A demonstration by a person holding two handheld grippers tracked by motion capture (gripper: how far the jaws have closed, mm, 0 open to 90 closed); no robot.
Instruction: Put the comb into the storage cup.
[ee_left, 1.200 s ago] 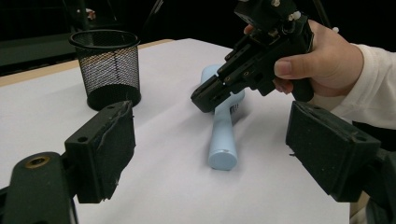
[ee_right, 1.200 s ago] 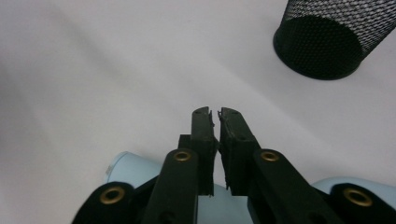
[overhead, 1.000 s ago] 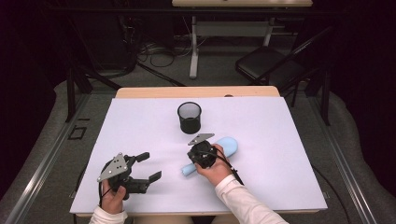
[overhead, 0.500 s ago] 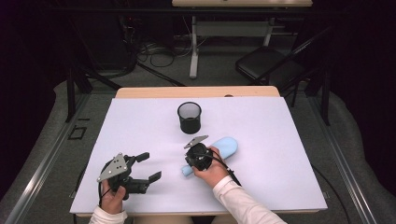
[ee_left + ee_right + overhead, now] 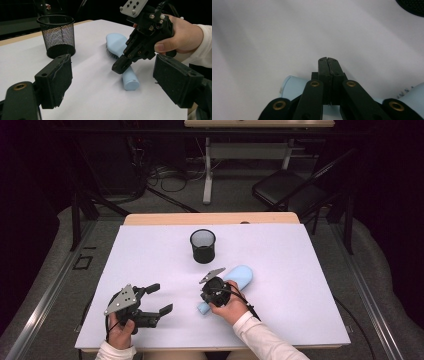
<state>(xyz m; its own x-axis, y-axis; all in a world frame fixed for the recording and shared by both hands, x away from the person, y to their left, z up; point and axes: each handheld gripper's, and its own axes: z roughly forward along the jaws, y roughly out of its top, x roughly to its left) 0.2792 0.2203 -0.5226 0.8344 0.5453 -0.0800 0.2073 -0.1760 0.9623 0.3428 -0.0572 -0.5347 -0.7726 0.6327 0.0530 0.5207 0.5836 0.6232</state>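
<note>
A wooden table carries a white sheet that covers nearly all of its top. A black mesh cup stands upright on the sheet near the centre. A light-blue hairbrush lies flat just beside the cup, handle toward the person.

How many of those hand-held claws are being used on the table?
2. The left claw rests open near the table's front left corner. The right claw, jaws shut, sits over the handle of the light blue hairbrush, just in front of the black mesh cup.
</note>
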